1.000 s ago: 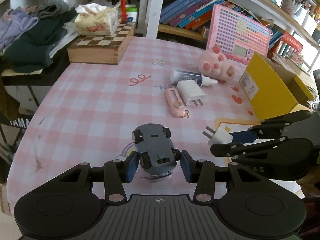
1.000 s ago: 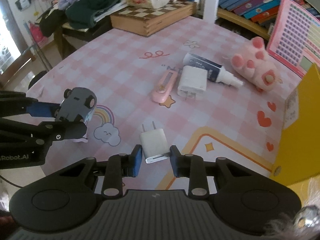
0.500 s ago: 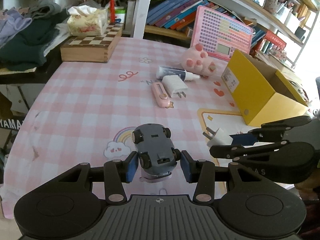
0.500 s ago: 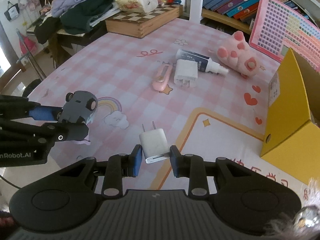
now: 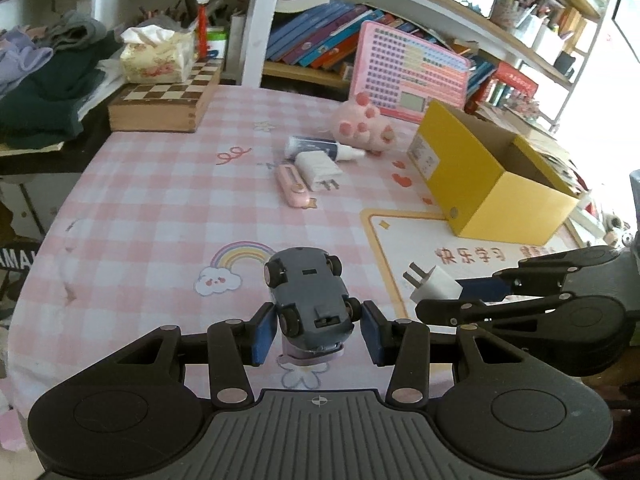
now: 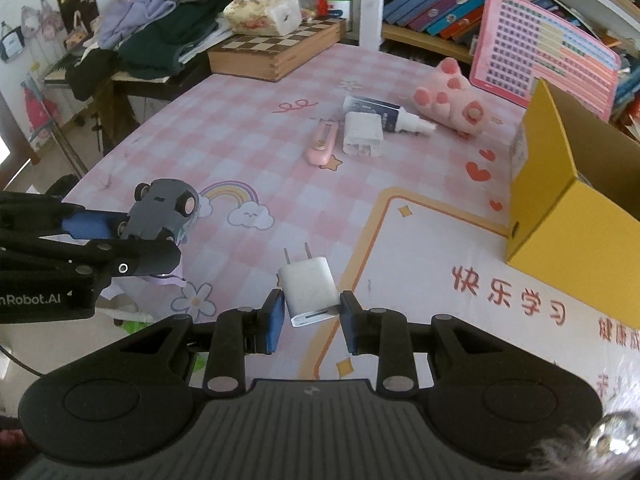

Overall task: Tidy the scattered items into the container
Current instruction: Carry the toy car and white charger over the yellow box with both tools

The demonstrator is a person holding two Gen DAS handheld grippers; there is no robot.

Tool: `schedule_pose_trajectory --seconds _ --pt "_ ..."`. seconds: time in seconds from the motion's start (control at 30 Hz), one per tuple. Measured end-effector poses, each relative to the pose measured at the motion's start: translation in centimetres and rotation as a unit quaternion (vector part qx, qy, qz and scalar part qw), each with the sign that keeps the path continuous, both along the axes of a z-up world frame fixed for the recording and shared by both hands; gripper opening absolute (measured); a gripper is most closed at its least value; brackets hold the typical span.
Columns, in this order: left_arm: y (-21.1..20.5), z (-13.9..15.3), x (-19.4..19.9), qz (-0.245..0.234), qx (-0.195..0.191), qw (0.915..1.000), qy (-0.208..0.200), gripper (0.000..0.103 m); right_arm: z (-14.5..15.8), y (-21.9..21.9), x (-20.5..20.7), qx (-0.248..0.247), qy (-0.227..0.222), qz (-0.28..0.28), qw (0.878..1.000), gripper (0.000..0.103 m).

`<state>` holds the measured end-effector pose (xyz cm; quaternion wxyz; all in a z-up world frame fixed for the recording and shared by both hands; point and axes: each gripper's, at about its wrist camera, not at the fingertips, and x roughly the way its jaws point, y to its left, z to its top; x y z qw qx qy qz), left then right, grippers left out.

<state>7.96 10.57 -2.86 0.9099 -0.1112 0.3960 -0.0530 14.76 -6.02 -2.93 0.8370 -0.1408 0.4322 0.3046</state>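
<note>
Your left gripper (image 5: 316, 332) clenches the light, rigid toy car (image 5: 308, 294) by its sides near the wheels, which probably roll, while your right gripper (image 6: 311, 320) grasps the smooth white charger plug (image 6: 308, 290) across its flat faces.

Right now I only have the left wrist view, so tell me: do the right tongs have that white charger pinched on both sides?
Observer: Yes. In the right wrist view, both blue pads of the right tongs press on the sides of the white charger.
Operator: Which end faces that camera?
Observer: The end with the slot. The prongs point away from the camera, over the table.
Operator: Anything about my toy car that I can't see from here?
Observer: Seen side-on from the right, the toy car has pale hubs on its wheels.
</note>
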Motion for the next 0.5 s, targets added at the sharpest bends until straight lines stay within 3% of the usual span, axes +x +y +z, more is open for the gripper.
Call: schedule_pose_trajectory --seconds 0.5 --pt "-2.8 0.2 -2.1 -0.052 -0.02 0.9984 -0.007 0.044 -0.2 -4.2 -3.7 0.002 0.005 -0.063 0.998 0.028"
